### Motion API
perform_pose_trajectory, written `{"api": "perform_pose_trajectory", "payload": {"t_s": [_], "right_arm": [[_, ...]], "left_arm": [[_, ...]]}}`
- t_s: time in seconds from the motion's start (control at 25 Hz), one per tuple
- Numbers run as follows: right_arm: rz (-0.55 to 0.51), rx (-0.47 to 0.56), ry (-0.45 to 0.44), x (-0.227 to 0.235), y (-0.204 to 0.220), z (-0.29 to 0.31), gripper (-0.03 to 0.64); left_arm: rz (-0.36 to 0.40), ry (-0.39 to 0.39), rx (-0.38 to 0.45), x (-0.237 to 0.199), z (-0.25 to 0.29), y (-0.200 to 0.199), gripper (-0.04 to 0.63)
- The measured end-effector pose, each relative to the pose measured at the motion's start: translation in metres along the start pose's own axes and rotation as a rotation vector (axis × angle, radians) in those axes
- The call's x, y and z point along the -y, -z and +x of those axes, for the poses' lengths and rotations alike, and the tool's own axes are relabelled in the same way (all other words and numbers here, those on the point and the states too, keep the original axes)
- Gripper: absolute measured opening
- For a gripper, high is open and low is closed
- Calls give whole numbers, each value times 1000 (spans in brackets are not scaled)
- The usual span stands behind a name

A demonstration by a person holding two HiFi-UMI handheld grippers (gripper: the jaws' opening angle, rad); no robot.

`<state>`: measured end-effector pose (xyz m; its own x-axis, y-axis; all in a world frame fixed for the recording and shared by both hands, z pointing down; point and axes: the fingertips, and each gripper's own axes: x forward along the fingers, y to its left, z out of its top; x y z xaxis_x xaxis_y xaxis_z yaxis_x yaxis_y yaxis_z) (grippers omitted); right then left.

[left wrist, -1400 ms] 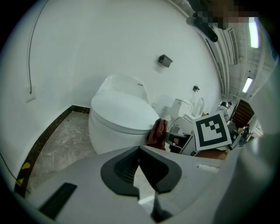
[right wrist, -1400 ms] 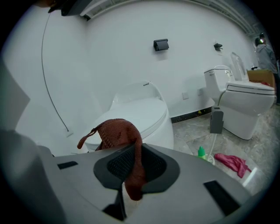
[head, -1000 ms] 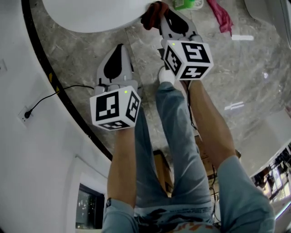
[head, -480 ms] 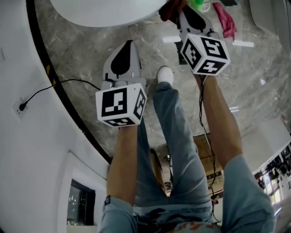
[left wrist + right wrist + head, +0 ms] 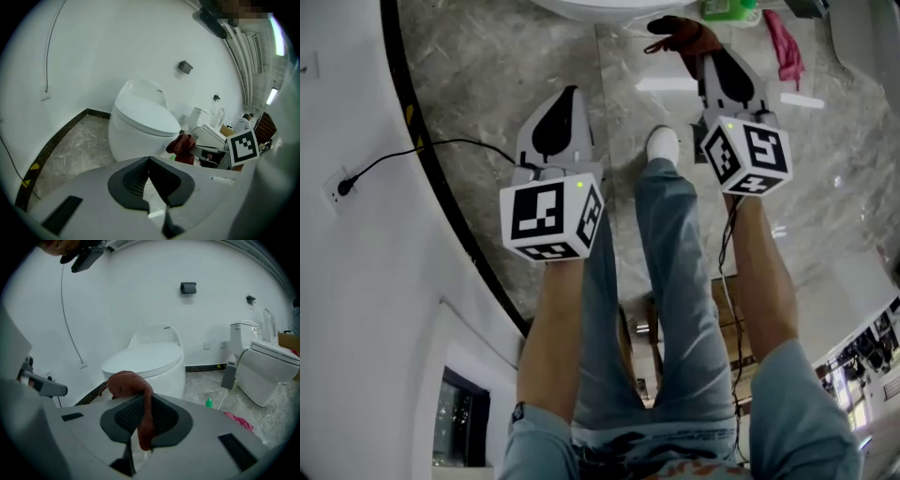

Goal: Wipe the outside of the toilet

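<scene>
Clamping a red cloth (image 5: 125,383), the right claw (image 5: 143,404) faces the toilet (image 5: 154,363); left claw (image 5: 149,163) closed.

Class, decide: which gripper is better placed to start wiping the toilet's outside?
Right. The right gripper is shut on the red cloth, facing the toilet; the left gripper is shut, holding nothing.

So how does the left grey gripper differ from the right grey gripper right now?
The right gripper is shut on a reddish-brown cloth; the left gripper is shut on nothing. The right gripper reaches further forward, toward the white toilet; the left gripper sits further back. Both carry black-and-white marker cubes.
</scene>
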<state>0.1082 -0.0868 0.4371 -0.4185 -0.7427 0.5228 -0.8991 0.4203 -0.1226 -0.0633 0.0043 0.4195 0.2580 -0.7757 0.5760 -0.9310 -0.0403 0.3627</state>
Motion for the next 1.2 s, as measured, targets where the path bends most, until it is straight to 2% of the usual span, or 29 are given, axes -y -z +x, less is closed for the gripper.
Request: {"api": "perform_pose_trajectory", "payload": {"t_s": [0.32, 0.6, 0.88, 1.08, 1.2], "right_arm": [[-34, -8, -120, -118, 24, 18, 48], [-16, -7, -161, -188, 36, 66, 48], [40, -11, -143, -206, 51, 116, 48], [61, -3, -122, -208, 53, 149, 48], [112, -6, -93, -198, 56, 159, 48]], "left_arm": [[-16, 3, 2, -57, -34, 17, -6], [-38, 4, -1, -111, -40, 27, -6], [-80, -35, 16, -159, -27, 30, -6], [-76, -39, 14, -170, -18, 34, -6], [-91, -46, 9, -171, -15, 37, -6]]}}
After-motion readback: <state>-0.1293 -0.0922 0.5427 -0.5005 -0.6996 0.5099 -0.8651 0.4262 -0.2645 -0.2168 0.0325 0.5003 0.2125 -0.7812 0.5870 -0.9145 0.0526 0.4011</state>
